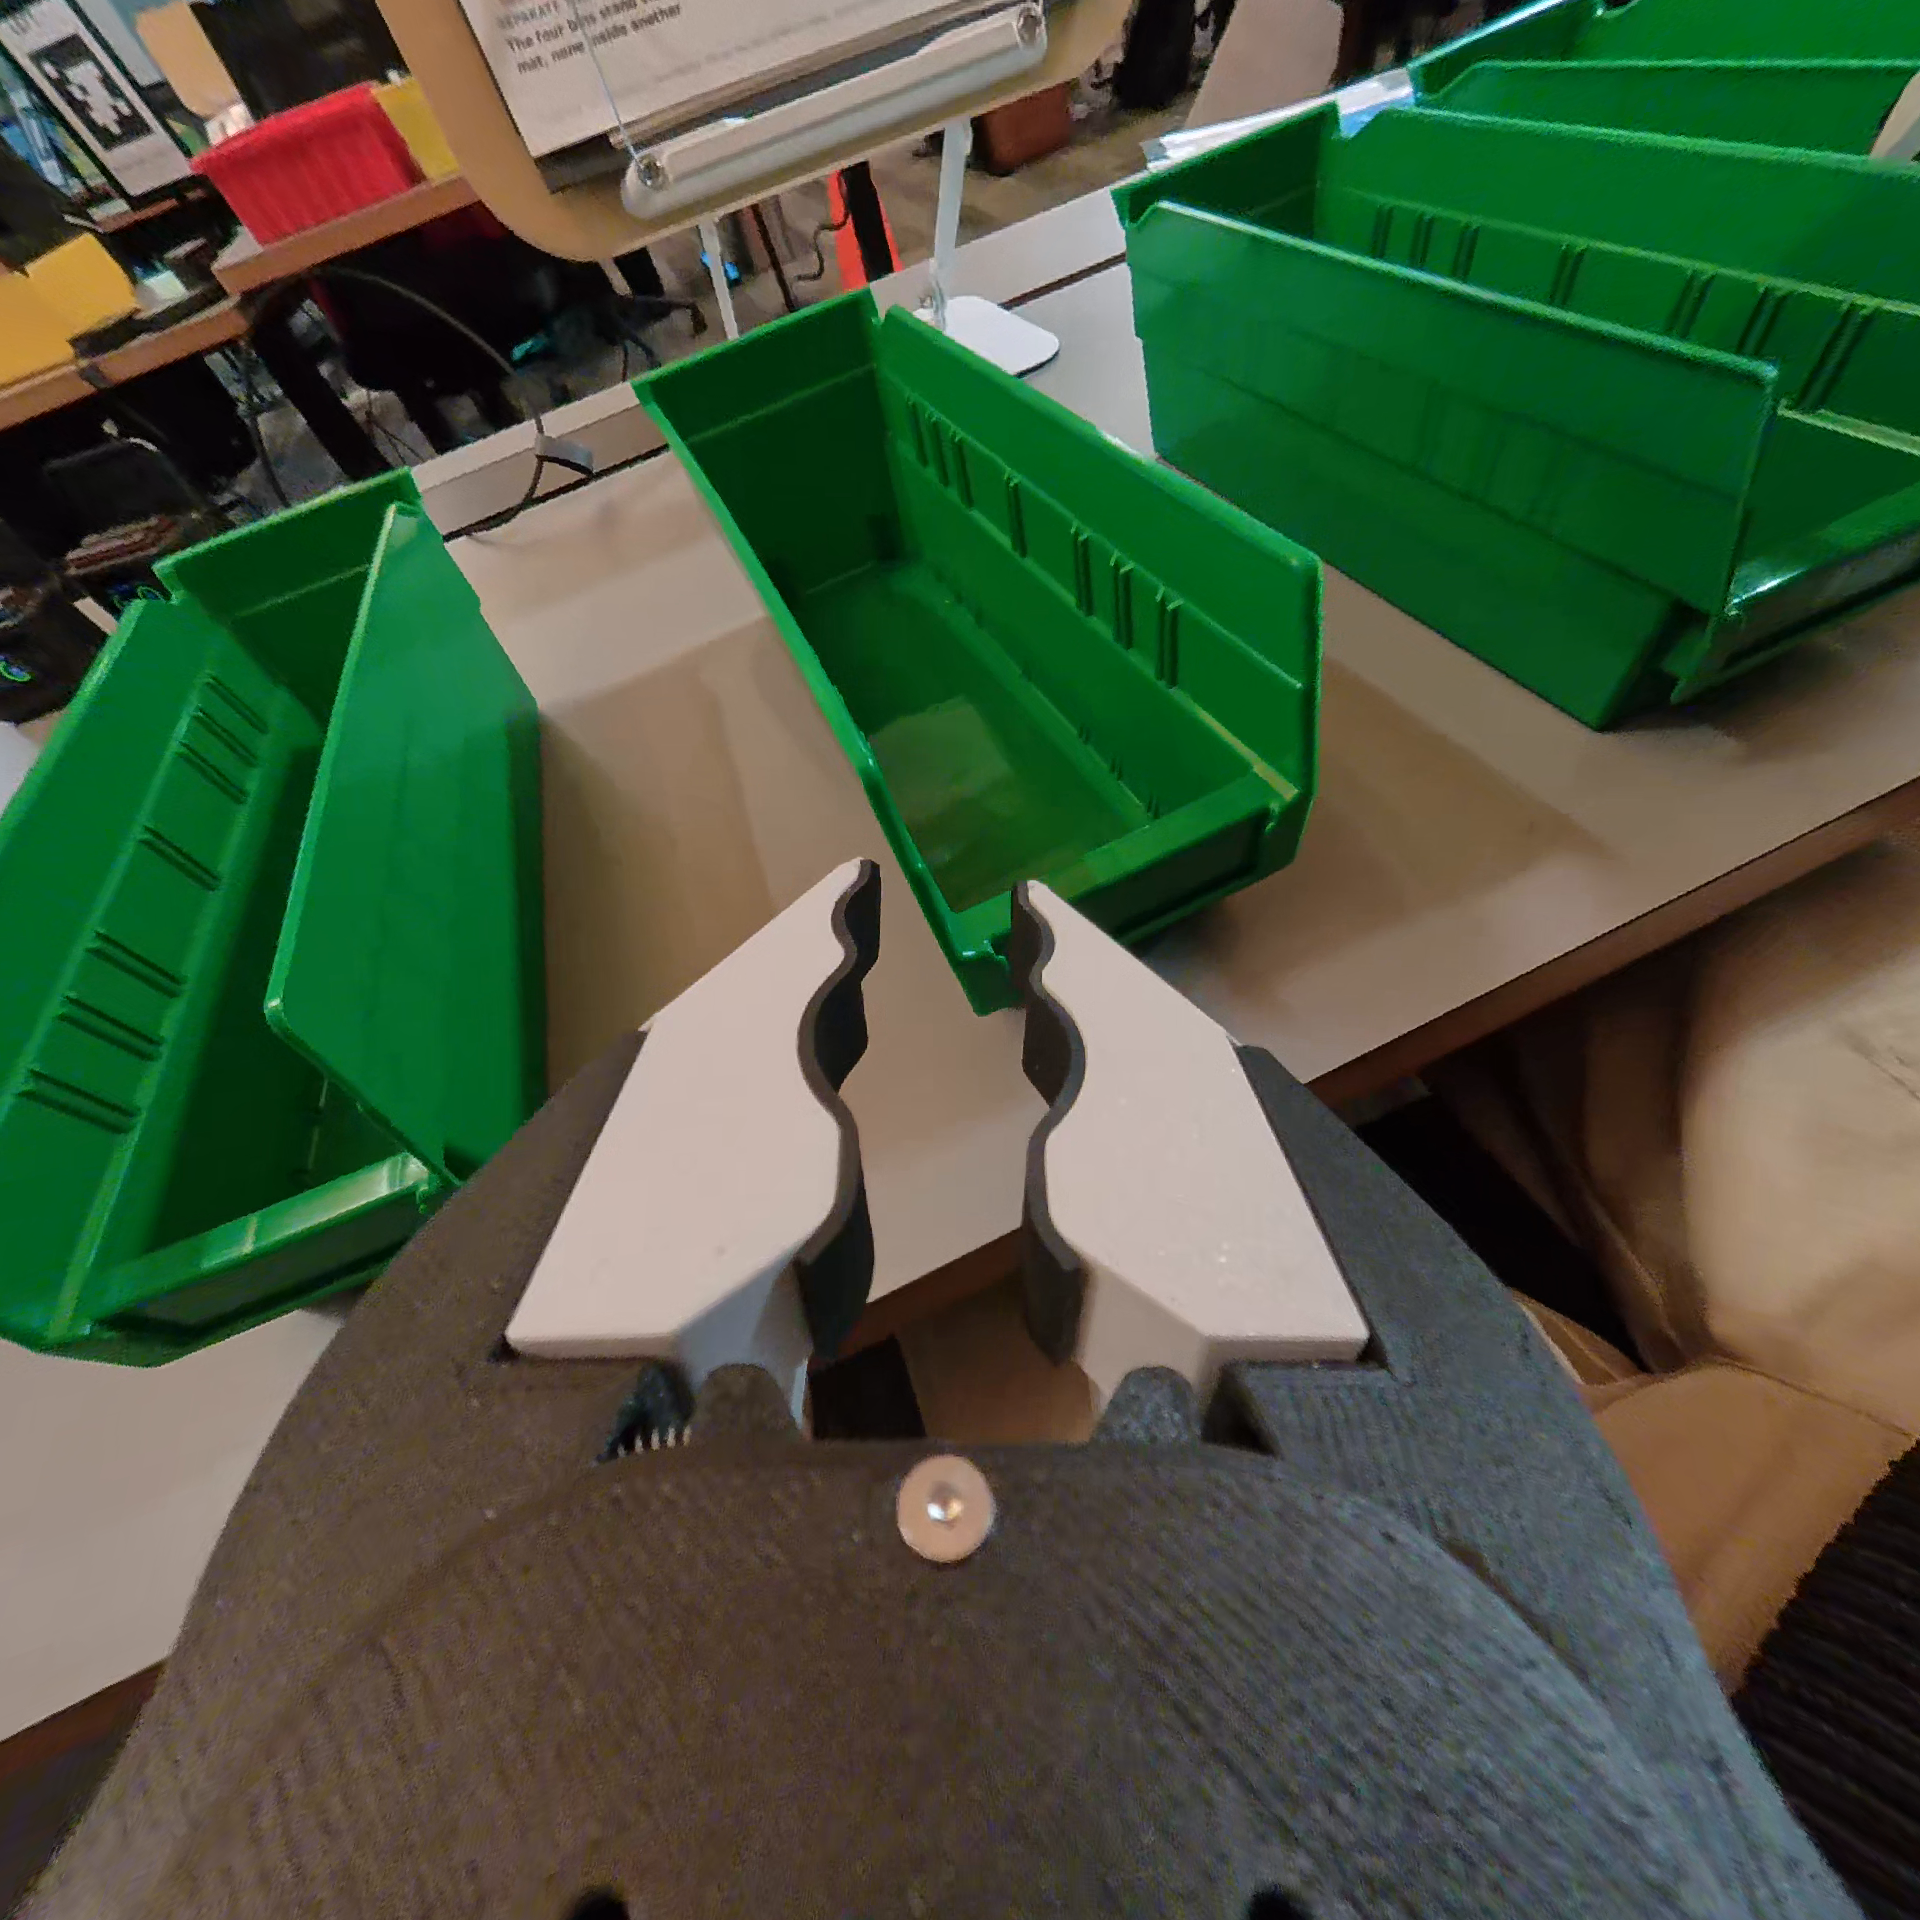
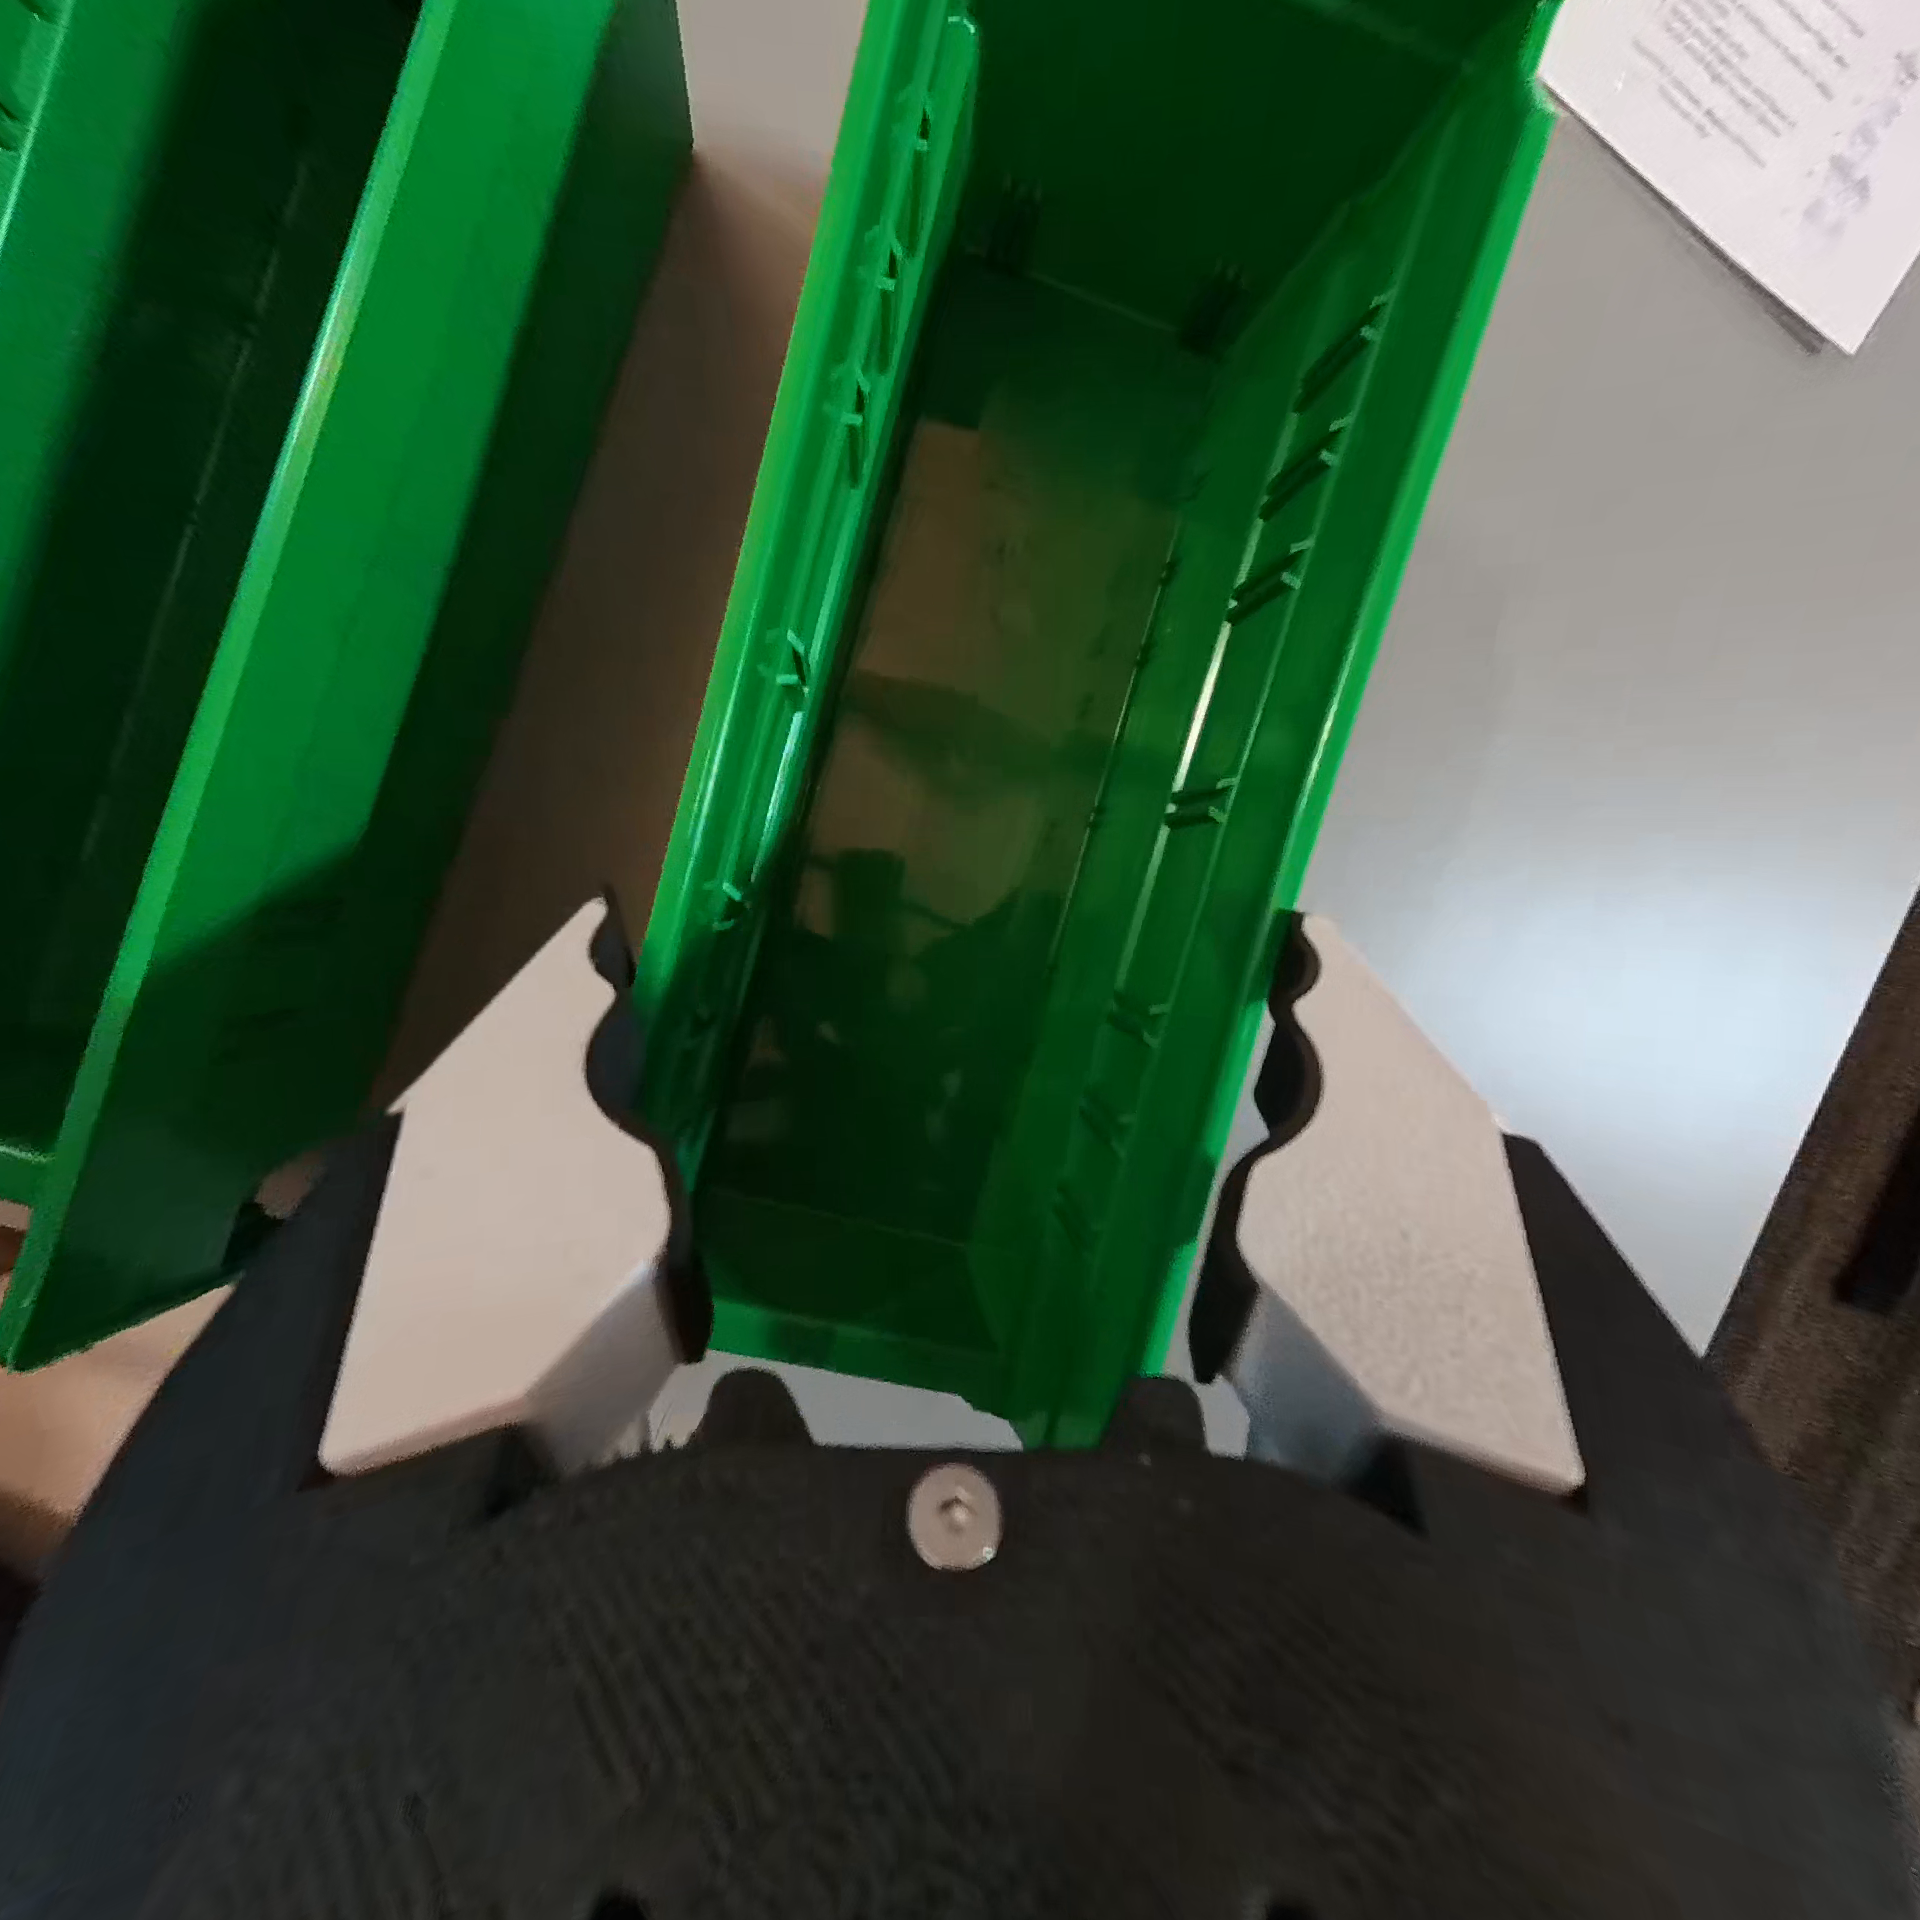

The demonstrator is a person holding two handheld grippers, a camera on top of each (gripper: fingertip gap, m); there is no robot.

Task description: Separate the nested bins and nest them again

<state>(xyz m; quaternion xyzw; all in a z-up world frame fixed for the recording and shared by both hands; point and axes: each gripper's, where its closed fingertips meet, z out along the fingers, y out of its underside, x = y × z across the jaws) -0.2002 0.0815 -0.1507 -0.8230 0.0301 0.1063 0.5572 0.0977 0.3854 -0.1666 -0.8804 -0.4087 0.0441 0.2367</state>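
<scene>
In the left wrist view, one green bin (image 1: pixel 208 935) stands on the table at the left and another green bin (image 1: pixel 997 665) in the middle, both empty. More green bins (image 1: pixel 1455 468) stand close together at the back right. My left gripper (image 1: pixel 945 894) is a little open and empty, just in front of the middle bin's near corner. In the right wrist view, my right gripper (image 2: pixel 951 1101) is wide open and straddles the near end of an empty green bin (image 2: pixel 1018 644). Its pads lie close to both side walls. A second green bin (image 2: pixel 312 623) stands to its left.
A grey table (image 1: pixel 675 748) carries the bins; its front edge (image 1: pixel 1558 997) runs near my left gripper. A sign on a white stand (image 1: pixel 966 301) is at the back. A sheet of paper (image 2: pixel 1745 156) lies right of the straddled bin. Desks and red and yellow crates are beyond.
</scene>
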